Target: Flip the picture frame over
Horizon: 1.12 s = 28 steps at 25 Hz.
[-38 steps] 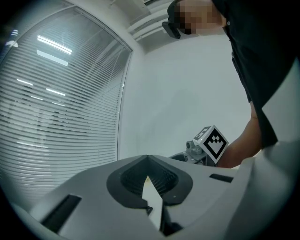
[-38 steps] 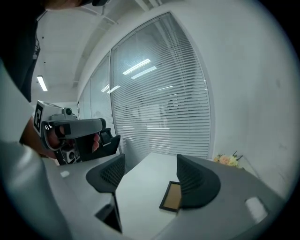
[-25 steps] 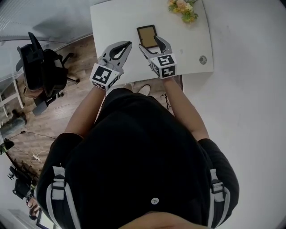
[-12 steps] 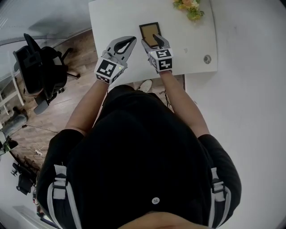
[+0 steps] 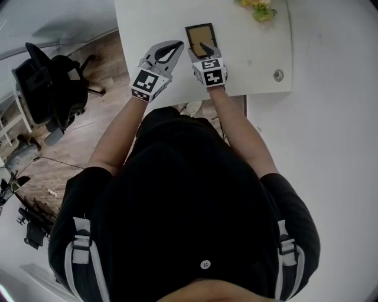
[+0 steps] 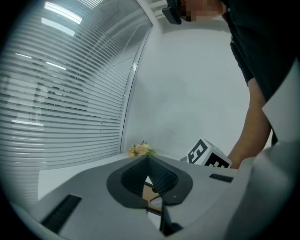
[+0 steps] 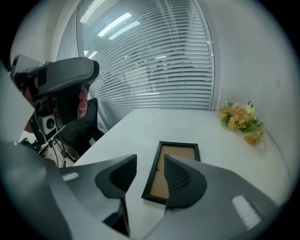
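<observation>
Brown backing up, the frame (image 5: 201,40) (image 7: 177,153) lay flat on the white table (image 5: 254,65), flowers (image 5: 260,9) at the far edge. The right gripper (image 5: 198,50) (image 7: 150,159) hovered at its near left corner, jaws closing, the frame's left edge between them, untouched. The left gripper (image 5: 176,45) (image 6: 147,158) hung just beside the frame, jaws together and empty.

The picture frame (image 5: 200,39) has a black edge and a plain brown middle; the table (image 5: 254,65) under it is white all over; the flowers (image 5: 260,9) at 1 o'clock from the frame are orange, pink and yellow with green leaves; the person's shirt (image 5: 189,206) is black with grey straps (image 5: 77,259); at 10 o'clock in the head view the chair (image 5: 50,88) is black on a brown wooden floor (image 5: 71,153) with streaky boards; the blinds (image 7: 154,70) are white with thin dark stripes
</observation>
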Motion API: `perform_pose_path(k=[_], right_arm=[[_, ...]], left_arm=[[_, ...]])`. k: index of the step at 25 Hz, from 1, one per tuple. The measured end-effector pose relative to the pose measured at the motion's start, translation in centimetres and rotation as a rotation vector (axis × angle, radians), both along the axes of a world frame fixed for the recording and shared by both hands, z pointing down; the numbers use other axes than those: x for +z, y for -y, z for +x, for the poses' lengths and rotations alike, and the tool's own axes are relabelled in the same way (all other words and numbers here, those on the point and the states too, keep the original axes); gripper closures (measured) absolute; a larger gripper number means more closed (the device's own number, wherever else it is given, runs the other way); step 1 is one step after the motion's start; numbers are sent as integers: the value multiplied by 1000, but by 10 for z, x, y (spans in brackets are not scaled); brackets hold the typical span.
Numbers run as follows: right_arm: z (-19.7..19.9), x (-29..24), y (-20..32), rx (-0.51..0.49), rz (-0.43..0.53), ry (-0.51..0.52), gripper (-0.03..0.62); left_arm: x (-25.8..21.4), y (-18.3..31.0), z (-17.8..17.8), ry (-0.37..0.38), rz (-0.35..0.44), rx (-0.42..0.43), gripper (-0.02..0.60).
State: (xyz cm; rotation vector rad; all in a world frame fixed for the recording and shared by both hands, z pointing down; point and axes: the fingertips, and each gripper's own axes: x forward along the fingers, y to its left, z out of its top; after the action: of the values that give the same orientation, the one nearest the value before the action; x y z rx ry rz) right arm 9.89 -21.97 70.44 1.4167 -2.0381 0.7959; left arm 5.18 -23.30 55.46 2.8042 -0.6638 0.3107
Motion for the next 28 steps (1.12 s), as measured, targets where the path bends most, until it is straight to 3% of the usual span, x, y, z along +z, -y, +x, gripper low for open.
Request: perform_pose_path(k=[11, 28], right_arm=[[-13, 36, 1, -11, -98, -67, 453], [-13, 67, -3, 43, -199, -190, 534]], left_arm=[[36, 7, -7, 45, -35, -22, 577], [47, 13, -34, 44, -76, -29, 577]])
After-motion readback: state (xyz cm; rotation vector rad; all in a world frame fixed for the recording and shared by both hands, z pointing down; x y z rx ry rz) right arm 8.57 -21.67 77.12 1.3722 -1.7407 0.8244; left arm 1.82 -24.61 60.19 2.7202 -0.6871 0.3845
